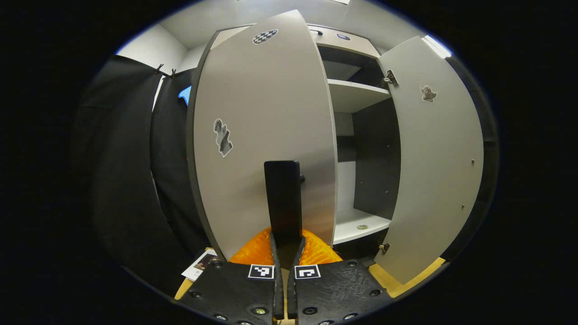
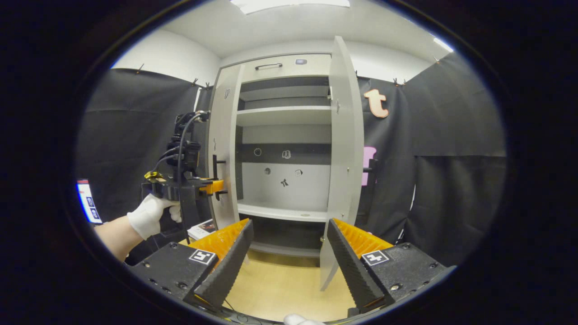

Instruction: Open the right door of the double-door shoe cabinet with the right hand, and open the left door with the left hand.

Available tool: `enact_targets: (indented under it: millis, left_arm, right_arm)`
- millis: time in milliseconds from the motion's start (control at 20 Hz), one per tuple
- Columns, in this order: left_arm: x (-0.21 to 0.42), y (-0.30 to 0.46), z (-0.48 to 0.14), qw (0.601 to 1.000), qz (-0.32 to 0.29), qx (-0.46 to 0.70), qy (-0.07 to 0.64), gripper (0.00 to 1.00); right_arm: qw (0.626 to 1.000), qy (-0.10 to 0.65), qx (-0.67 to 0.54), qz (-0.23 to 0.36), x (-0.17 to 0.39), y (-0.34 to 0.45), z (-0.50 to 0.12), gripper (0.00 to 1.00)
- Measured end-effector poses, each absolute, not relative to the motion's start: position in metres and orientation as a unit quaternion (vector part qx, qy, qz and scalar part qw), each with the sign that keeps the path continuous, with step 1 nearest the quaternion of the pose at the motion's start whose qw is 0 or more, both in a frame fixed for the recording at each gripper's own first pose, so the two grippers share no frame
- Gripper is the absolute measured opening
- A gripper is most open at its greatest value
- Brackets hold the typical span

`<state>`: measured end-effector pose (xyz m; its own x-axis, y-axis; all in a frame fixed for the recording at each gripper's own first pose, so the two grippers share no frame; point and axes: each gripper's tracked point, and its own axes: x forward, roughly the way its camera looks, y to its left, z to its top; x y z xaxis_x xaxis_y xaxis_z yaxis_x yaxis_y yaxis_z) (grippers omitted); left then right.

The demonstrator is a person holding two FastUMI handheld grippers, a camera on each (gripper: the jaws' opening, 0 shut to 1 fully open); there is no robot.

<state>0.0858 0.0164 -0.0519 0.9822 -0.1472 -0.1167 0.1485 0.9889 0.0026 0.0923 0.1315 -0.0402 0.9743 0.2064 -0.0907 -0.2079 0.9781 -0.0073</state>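
Both doors of the shoe cabinet (image 2: 284, 135) stand open. In the right gripper view the left door (image 2: 224, 149) is swung out at the cabinet's left side and the right door (image 2: 343, 149) stands edge-on at the right, with the shelves (image 2: 284, 115) between them. Farther off on the left, a gloved hand (image 2: 151, 216) holds the left gripper (image 2: 216, 186) against the left door, at its dark vertical handle (image 2: 215, 168). The right gripper (image 2: 289, 253) sits near the camera, well apart from the cabinet, its fingers spread wide with nothing between them, above the wooden floor (image 2: 289, 284).

In the left gripper view the left gripper (image 1: 284, 246) has its fingers drawn together around the lower end of the handle (image 1: 282, 198) on the left door (image 1: 262, 135). The right door (image 1: 433, 158) hangs open at the far right, and a small round object (image 1: 361, 227) lies on the lower shelf (image 1: 361, 225). Stickers (image 1: 222, 136) mark both door faces.
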Motion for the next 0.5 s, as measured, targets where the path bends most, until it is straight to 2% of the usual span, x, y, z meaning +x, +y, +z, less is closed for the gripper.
enact_targets:
  millis: [50, 500]
  left_arm:
    - [0.083, 0.019, -0.053, 0.996, -0.072, 0.006, 0.06, 0.0]
    - [0.062, 0.047, -0.053, 0.997, -0.054, -0.001, 0.061, 0.02]
  right_arm:
    - [0.993, 0.045, -0.008, 0.106, 0.091, 0.133, -0.041, 1.0]
    - [0.992, 0.048, -0.007, 0.12, 0.088, 0.16, -0.045, 1.0]
